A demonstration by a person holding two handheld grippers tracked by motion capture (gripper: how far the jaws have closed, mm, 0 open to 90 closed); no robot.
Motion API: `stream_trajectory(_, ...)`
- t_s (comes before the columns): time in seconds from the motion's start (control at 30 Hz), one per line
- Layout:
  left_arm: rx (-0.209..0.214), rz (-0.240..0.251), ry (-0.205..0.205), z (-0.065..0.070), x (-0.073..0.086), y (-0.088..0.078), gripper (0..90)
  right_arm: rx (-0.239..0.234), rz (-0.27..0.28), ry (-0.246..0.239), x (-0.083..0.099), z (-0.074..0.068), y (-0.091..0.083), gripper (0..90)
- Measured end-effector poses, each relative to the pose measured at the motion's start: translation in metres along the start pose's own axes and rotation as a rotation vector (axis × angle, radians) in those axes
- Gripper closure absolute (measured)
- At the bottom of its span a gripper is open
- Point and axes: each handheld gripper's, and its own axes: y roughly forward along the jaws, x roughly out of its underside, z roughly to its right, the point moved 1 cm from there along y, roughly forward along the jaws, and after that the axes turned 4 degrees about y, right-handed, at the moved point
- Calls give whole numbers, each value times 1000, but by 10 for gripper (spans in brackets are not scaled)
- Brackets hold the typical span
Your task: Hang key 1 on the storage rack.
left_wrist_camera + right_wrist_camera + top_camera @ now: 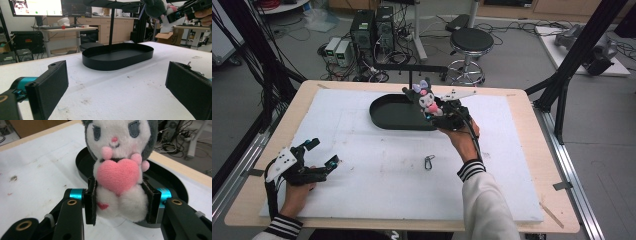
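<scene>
right gripper (119, 203) clamped on a grey-and-white plush toy hugging a pink heart (119, 167), held above the black oval plastic tray's (384, 119) right end; left gripper (323, 153) wide open, resting on white foam board (377, 170).
</scene>
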Motion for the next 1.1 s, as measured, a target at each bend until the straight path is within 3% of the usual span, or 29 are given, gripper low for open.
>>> stream_trajectory(0.3,0,0,0,0,0,0,49,26,33,23,-5,6,-3,559)
stream_trajectory(0.5,-1,0,-2,0,0,0,49,42,45,20,-19,7,-4,558)
stream_trajectory(0.97,0,1,-4,0,0,0,49,82,27,30,-40,13,2,557)
stream_trajectory(1.1,-1,2,-6,0,0,0,49,97,12,14,-43,13,5,557)
